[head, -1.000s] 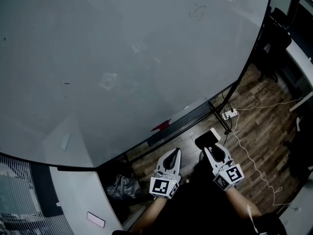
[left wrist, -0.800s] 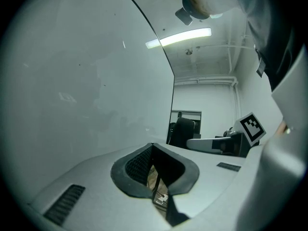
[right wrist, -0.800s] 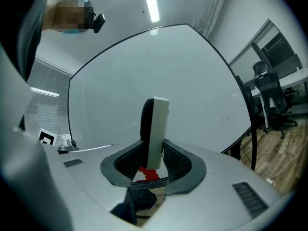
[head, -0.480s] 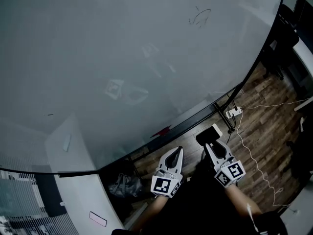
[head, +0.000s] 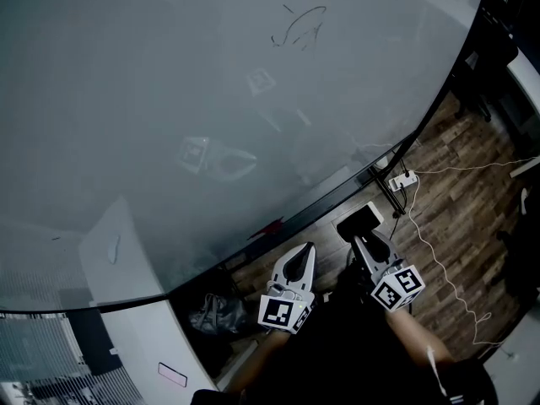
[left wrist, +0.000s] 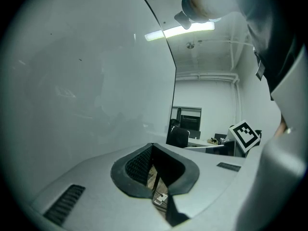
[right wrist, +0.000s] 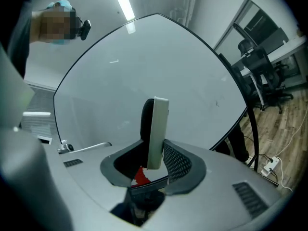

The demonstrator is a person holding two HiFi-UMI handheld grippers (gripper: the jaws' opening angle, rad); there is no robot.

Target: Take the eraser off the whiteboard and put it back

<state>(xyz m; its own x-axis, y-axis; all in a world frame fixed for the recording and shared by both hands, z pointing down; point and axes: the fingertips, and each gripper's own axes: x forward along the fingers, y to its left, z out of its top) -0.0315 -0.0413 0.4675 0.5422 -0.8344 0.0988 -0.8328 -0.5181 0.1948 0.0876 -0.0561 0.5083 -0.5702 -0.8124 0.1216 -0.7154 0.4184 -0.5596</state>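
The whiteboard fills most of the head view, with a dark scribble near its top. My right gripper is shut on the eraser, a white block with black felt, just below the board's bottom edge. In the right gripper view the eraser stands upright between the pads of the right gripper, facing the whiteboard. My left gripper sits beside it to the left, shut and holding nothing. In the left gripper view the left gripper's tips meet, with the whiteboard close on the left.
A small red thing lies on the board's bottom rail. A power strip with a white cable lies on the wooden floor at the right. A black bag sits under the board. Office chairs stand at the far right.
The head view has swung, so the scribble now sits lower and further left. Both grippers have shifted a little along the board's bottom edge. The eraser stays in the right gripper.
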